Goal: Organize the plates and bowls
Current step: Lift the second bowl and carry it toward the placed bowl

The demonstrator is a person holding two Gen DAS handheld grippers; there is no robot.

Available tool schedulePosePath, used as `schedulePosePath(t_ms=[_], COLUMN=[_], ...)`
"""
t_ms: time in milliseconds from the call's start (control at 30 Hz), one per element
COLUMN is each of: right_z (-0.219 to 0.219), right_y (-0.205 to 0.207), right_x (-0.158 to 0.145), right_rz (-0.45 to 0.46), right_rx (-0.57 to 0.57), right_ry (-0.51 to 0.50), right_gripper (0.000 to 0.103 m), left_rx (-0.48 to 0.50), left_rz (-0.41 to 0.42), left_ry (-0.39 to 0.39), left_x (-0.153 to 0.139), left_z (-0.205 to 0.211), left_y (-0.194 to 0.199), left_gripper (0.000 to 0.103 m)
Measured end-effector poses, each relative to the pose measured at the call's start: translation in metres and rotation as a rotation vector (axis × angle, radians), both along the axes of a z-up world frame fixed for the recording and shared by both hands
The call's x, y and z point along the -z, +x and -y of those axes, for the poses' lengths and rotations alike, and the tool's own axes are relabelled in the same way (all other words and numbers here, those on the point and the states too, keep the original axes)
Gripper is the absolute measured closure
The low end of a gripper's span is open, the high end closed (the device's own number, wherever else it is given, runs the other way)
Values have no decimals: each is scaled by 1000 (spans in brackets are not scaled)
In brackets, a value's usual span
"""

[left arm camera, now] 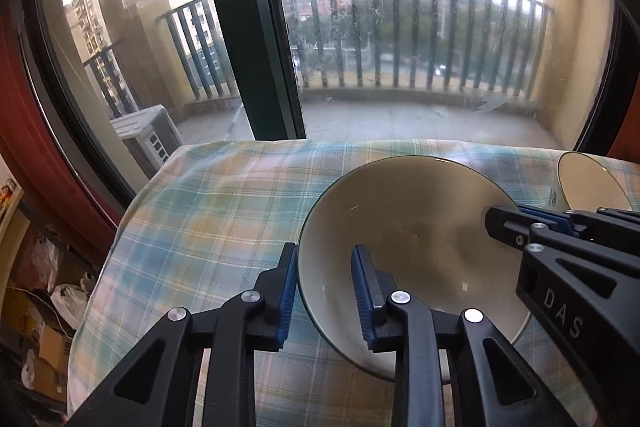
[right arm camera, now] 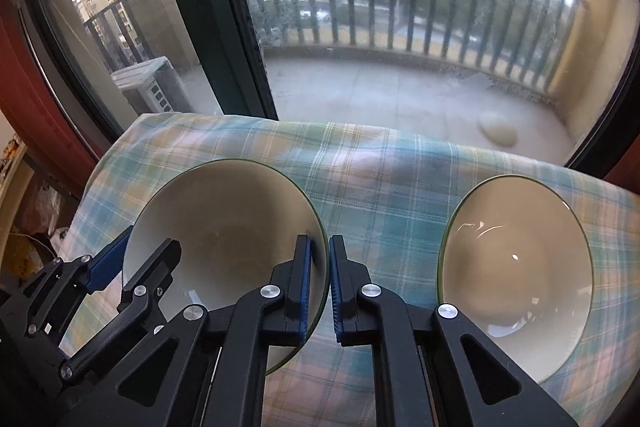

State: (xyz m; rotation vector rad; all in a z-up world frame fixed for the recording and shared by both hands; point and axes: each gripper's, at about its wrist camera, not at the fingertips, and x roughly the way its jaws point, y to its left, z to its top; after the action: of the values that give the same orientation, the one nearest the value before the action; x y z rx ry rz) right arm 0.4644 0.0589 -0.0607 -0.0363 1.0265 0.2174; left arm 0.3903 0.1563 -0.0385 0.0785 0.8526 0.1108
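Observation:
A cream bowl [left arm camera: 400, 227] [right arm camera: 224, 219] with a thin dark rim sits on the plaid tablecloth [left arm camera: 200, 207] [right arm camera: 380, 167]. My left gripper [left arm camera: 326, 291] straddles its left rim, one blue pad outside and one inside, shut on the wall. It also shows at the left of the right wrist view as the left gripper [right arm camera: 146, 247]. My right gripper [right arm camera: 320, 287] is shut on the same bowl's right rim, seen from the left wrist view as the right gripper [left arm camera: 508, 217]. A second cream bowl [right arm camera: 516, 267] [left arm camera: 588, 183] stands untouched to the right.
The table's far edge runs close to a glass balcony door [left arm camera: 248, 27] with a dark frame. Beyond it lie a railing and an air-conditioner unit [right arm camera: 152, 87]. Boxes and bags [left arm camera: 40, 307] clutter the floor left of the table.

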Motion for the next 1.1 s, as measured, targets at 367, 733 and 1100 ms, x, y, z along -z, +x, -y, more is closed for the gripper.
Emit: schedulePosePath(t_ms=[367, 733, 1100], right_z=[-3, 12, 32], right_y=[-19, -50, -83], right_x=[-7, -12, -12], right_rz=[11, 3, -46], right_rx=[-34, -32, -41], right_ry=[-65, -84, -75], right_gripper=[91, 91, 91], left_rx=[-11, 5, 24], left_rz=[-15, -49, -65], left_ry=[9, 4, 6], left_x=[-2, -1, -4], left_z=[1, 17, 33], left_y=[-9, -33, -64], left_gripper=[77, 77, 77])
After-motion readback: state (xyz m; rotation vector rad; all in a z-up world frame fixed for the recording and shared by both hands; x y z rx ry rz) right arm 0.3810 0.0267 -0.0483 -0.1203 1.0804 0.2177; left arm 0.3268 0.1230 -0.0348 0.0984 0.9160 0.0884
